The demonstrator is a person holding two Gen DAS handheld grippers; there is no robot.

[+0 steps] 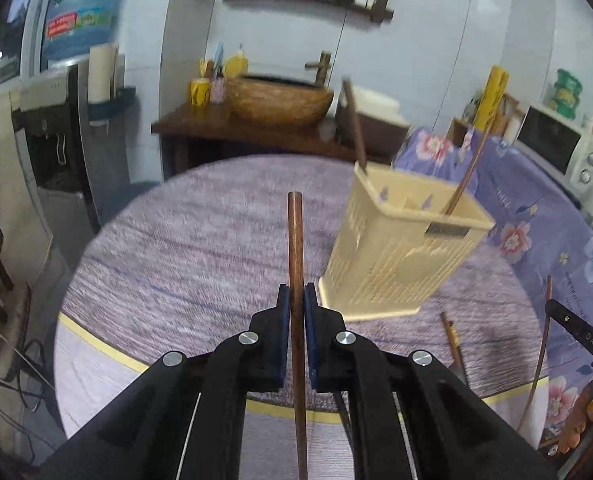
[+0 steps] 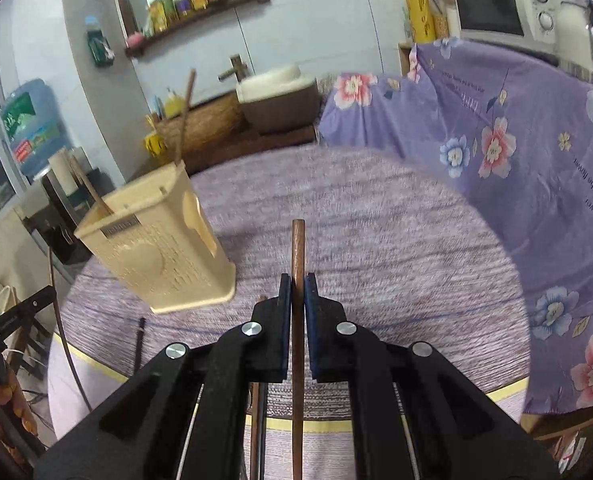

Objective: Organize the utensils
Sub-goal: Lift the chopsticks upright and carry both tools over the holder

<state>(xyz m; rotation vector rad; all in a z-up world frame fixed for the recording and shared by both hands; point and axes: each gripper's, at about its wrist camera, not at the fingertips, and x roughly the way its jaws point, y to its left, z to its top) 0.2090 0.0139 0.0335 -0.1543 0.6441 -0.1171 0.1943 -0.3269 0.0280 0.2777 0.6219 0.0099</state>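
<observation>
My left gripper (image 1: 296, 300) is shut on a brown wooden chopstick (image 1: 295, 240) that points forward above the round table. My right gripper (image 2: 297, 290) is shut on another brown chopstick (image 2: 298, 248), also held above the table. A cream plastic utensil basket (image 1: 400, 248) stands on the table to the right of the left gripper; in the right wrist view the basket (image 2: 164, 248) is at the left. Two chopsticks (image 1: 354, 124) stand in it. More chopsticks (image 1: 452, 340) lie on the table near the front edge.
The round table has a purple woven cloth (image 1: 200, 240) with a yellow-trimmed edge (image 1: 96, 344). A floral purple cloth (image 2: 516, 152) covers a surface at the right, with a microwave (image 2: 504, 4) behind. A wooden counter with a basin (image 1: 280, 100) stands at the back.
</observation>
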